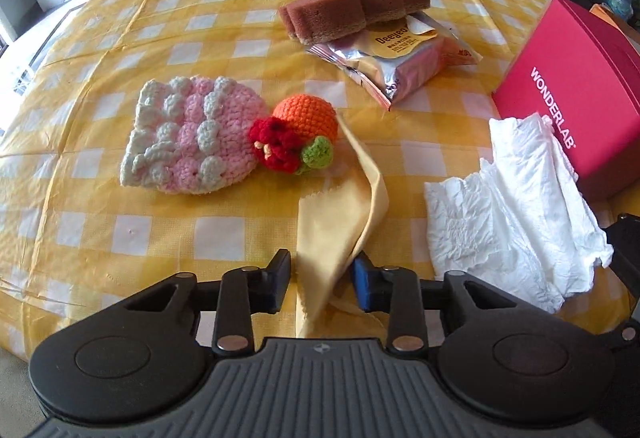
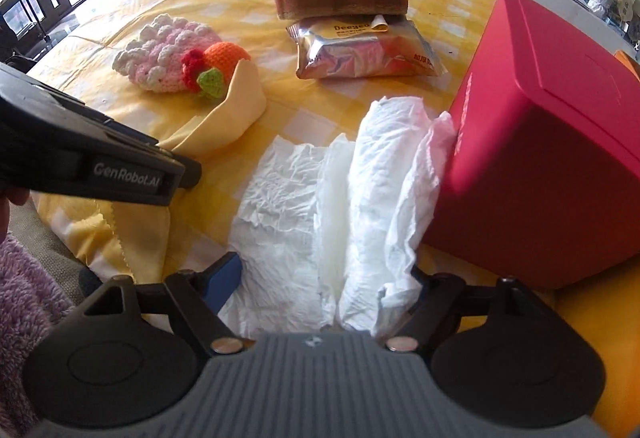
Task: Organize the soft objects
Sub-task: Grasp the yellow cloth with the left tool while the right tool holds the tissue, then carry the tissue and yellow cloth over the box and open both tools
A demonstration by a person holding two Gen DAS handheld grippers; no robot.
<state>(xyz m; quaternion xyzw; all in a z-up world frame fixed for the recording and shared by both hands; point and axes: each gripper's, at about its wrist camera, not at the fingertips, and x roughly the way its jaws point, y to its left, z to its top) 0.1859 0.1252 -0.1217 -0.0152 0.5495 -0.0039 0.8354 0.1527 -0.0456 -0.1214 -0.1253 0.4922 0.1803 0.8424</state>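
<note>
A pale yellow cloth (image 1: 340, 214) lies on the checked tablecloth and runs between the fingers of my left gripper (image 1: 322, 284), whose jaws stand apart around it. A crumpled white tissue (image 2: 332, 206) lies between the wide-open fingers of my right gripper (image 2: 320, 278); it also shows in the left wrist view (image 1: 508, 206). A pink and white crochet piece (image 1: 192, 134) with an orange crochet fruit (image 1: 306, 112) lies left of the cloth. A brown sponge (image 1: 356, 4) rests on a foil snack packet (image 1: 396, 58) farther back.
A red WONDERLAB box (image 1: 576, 78) stands at the right, touching the tissue; it looms close in the right wrist view (image 2: 536, 142). The left gripper's body (image 2: 88, 158) crosses the right wrist view at left. The yellow checked tablecloth (image 1: 120, 222) covers the table.
</note>
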